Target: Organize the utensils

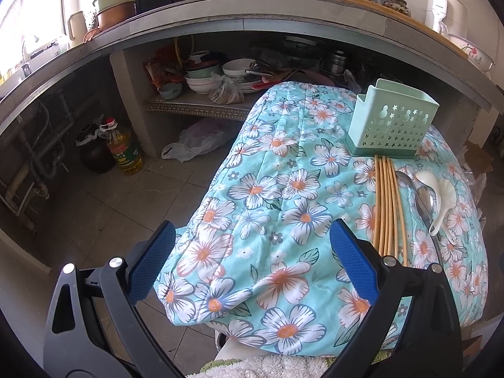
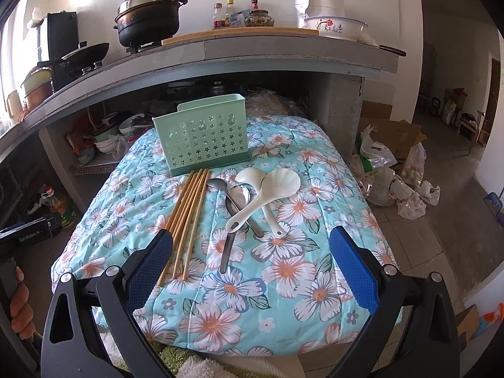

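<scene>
A mint green utensil holder (image 2: 201, 138) with star cut-outs stands upright at the far side of a floral quilted surface (image 2: 245, 283). In front of it lie several wooden chopsticks (image 2: 189, 214), two metal spoons (image 2: 234, 204) and two white ceramic spoons (image 2: 252, 198). My right gripper (image 2: 252, 242) is open, hovering just short of the utensils, empty. In the left wrist view the holder (image 1: 393, 123), chopsticks (image 1: 389, 208) and spoons (image 1: 438, 201) sit to the right. My left gripper (image 1: 252, 236) is open over the quilt's left part (image 1: 267, 189), holding nothing.
A concrete counter (image 2: 283, 50) with a pot (image 2: 148, 15), wok, bottles and a white bowl runs behind. Dishes crowd the shelf below (image 1: 220, 75). An oil bottle (image 1: 124, 148) stands on the tiled floor at left. Plastic bags and cardboard (image 2: 393, 163) lie at right. A hand (image 2: 19, 308) holds the other gripper's handle.
</scene>
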